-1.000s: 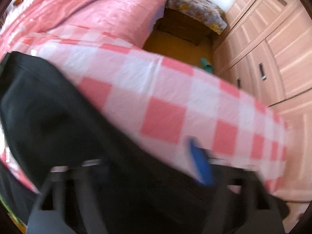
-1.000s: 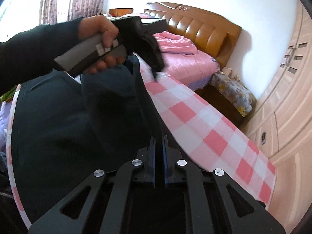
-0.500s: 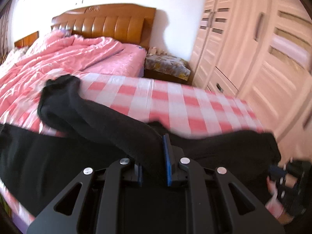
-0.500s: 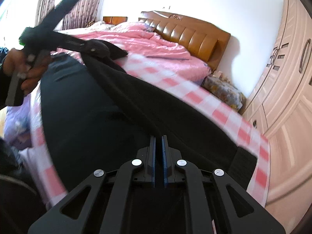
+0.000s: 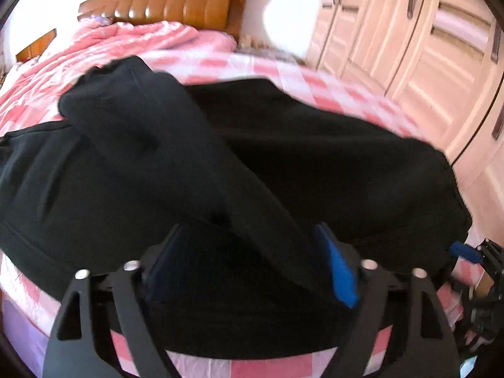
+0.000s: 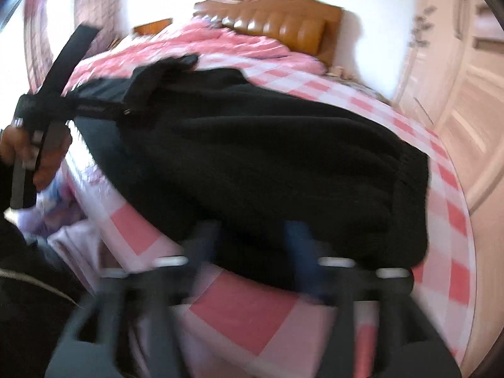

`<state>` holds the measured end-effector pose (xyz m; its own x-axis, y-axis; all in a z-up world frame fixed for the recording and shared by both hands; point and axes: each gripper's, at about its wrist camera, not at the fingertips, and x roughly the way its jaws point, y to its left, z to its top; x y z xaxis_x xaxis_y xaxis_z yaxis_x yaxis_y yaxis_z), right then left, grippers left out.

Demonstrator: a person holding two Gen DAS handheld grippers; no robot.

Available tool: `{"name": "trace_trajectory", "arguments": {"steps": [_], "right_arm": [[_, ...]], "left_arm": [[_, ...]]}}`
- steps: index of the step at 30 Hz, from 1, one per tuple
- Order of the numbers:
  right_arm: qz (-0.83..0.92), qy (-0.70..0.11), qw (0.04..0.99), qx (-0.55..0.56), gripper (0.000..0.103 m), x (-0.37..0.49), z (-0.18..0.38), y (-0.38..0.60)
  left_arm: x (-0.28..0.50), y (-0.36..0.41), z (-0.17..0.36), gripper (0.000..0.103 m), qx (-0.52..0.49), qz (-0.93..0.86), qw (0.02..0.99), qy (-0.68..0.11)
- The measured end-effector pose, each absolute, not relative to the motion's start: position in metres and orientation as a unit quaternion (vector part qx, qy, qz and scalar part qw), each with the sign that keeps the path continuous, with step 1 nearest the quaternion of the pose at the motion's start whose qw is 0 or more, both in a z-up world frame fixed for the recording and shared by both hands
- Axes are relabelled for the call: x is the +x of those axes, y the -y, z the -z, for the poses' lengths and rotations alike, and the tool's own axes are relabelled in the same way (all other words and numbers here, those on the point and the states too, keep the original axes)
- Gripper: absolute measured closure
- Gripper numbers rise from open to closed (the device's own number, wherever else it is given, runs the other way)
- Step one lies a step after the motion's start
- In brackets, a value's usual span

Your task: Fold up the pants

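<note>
We see black pants (image 5: pixel 283 163) of thick, soft fabric spread across the middle of the frame, doubled over into a broad dark slab. One loose part (image 5: pixel 151 132) lies diagonally on top, running from the upper left down toward the bottom centre, its blunt end slightly raised.

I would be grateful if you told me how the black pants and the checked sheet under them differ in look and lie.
The black pants are plain and dark; the checked sheet is pink and white squares. The pants lie bunched, one leg thrown across the rest; the sheet lies spread flat beneath. Both are soft cloth on the bed.
</note>
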<state>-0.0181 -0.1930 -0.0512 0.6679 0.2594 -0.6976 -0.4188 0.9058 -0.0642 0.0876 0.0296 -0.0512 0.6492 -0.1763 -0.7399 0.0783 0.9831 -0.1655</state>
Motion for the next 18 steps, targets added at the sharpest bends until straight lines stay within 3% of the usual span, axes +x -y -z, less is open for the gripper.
{"name": "trace_trajectory", "arguments": {"steps": [8, 12, 18], "right_arm": [[-0.093, -0.359, 0.927, 0.054, 0.015, -0.056, 0.057, 0.239], [-0.065, -0.353, 0.922, 0.144, 0.034, -0.044, 0.058, 0.271], [-0.055, -0.347, 0.912, 0.211, 0.04, -0.006, 0.062, 0.29]], "left_arm": [[0.072, -0.022, 0.043, 0.009, 0.019, 0.037, 0.918, -0.394], [0.083, -0.021, 0.039, 0.008, 0.028, 0.037, 0.917, -0.397], [0.11, -0.032, 0.031, 0.008, 0.0, 0.016, 0.91, -0.413]]}}
